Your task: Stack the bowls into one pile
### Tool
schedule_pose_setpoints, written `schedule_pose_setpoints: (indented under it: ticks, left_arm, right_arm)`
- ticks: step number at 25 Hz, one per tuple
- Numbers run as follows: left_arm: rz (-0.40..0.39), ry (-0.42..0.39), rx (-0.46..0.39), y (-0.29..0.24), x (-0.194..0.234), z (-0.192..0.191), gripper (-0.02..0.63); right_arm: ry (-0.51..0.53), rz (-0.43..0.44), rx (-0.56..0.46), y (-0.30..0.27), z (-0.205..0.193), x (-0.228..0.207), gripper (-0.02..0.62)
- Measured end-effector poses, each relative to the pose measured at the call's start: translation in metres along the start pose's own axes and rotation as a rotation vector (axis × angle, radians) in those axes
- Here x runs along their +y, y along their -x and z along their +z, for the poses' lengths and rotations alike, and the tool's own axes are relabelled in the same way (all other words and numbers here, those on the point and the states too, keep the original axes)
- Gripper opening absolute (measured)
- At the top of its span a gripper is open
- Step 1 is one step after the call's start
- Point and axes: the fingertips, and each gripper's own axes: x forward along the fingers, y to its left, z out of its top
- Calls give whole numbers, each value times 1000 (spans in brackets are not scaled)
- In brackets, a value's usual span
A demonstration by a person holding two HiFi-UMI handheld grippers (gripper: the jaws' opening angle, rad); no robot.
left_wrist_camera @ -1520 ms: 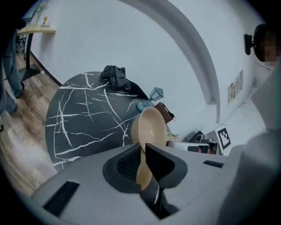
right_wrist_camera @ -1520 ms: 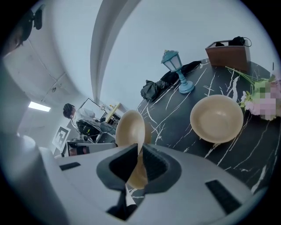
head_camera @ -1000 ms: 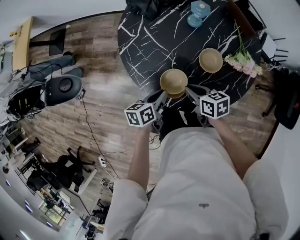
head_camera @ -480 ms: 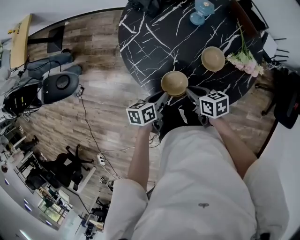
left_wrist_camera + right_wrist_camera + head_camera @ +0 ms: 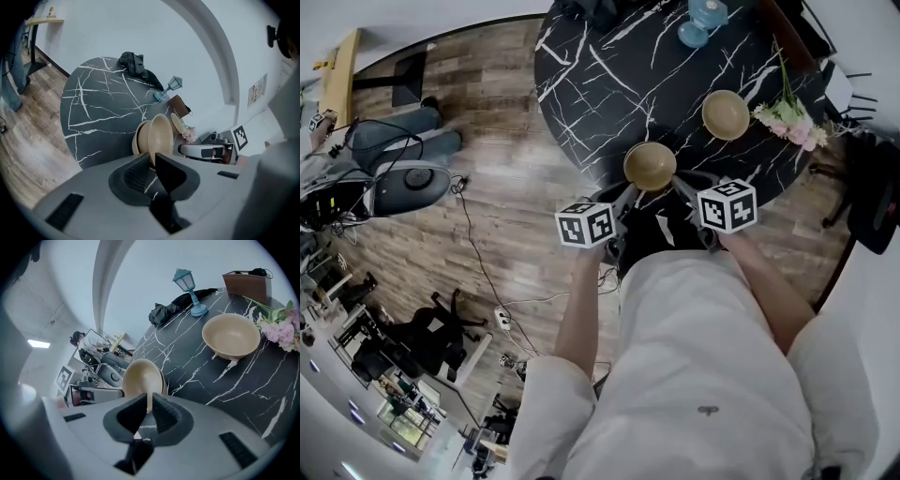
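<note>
A tan bowl [image 5: 650, 166] sits at the near edge of the black marble table [image 5: 609, 66], nested in a second bowl whose rim [image 5: 138, 138] shows behind it in the left gripper view. My left gripper [image 5: 628, 190] is shut on its left rim and my right gripper [image 5: 675, 181] on its right rim. The left gripper view has the rim between the jaws of the left gripper [image 5: 152, 161]. The right gripper [image 5: 150, 401] pinches the held bowl [image 5: 142, 378] in its own view. Another tan bowl [image 5: 726, 114] stands alone, upright, farther right on the table.
Pink flowers [image 5: 787, 122] lie right of the lone bowl. A blue lantern [image 5: 701, 21], dark cloth [image 5: 164, 311] and a brown box [image 5: 247, 284] stand at the table's far side. Wooden floor with a chair [image 5: 412, 183] and cables lies to the left.
Both grippers and the held bowl have stayed almost where they were. A person by the chair at the left has shifted.
</note>
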Motion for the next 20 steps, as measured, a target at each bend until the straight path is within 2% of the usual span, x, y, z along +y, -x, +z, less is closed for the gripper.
schedule_pose_setpoints:
  ticks: [20]
  left_arm:
    - [31, -6, -15, 11, 7, 4, 41]
  right_arm:
    - [-2, 3, -20, 7, 8, -2, 40]
